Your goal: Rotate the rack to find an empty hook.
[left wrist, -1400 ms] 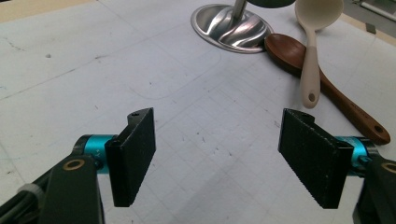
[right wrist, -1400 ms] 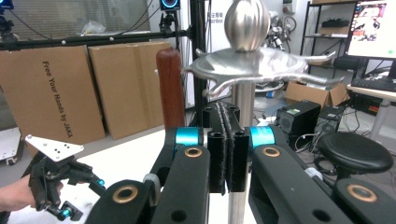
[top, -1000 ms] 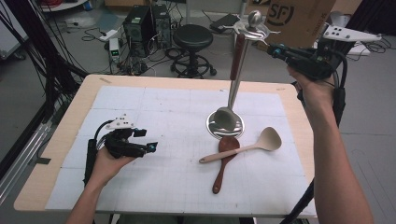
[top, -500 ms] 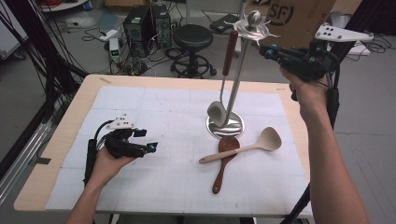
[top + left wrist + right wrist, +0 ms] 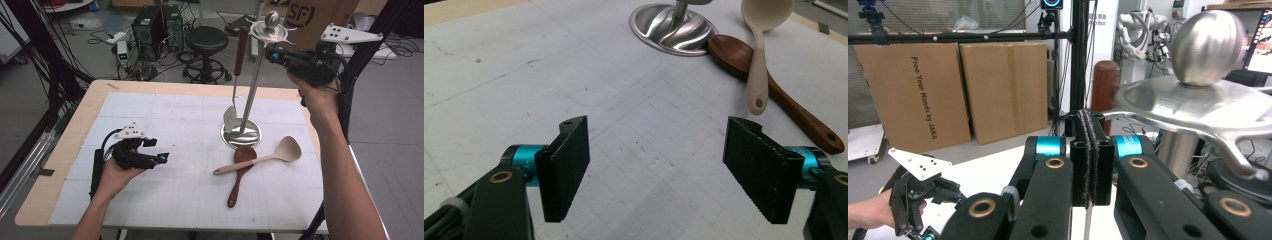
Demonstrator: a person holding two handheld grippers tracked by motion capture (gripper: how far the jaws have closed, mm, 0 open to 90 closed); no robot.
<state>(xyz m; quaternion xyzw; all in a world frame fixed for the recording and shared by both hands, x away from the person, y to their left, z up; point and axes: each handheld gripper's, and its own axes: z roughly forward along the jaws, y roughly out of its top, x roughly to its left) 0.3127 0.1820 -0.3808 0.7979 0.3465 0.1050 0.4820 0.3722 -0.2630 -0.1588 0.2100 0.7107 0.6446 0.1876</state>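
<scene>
Covering most of the counter (image 5: 65,150), a white gridded mat is seen, and on it the largest thing, a steel utensil stand (image 5: 251,82), is set upright, its round base well ahead of the left hand-held gripper (image 5: 161,158) and below the right hand-held gripper (image 5: 274,51). A spatula (image 5: 235,80) with a dark red handle is hung from the stand's top plate, just beyond the right hand-held gripper's tips, its metal blade close above the base. The right hand-held gripper is held high beside the top plate and ball of the stand, and its jaws are pressed flat together with nothing clamped between the pads, as is shown in the right gripper view. The left hand-held gripper is rested low over the mat, well apart from the stand, and its jaws are spread wide with bare mat between them. A dark wooden spoon (image 5: 239,170) is laid on the mat ahead and to the right of the left hand-held gripper, its bowl touching the stand's base. A cream spoon (image 5: 272,156) is laid across it, bowl away from the left hand-held gripper.
</scene>
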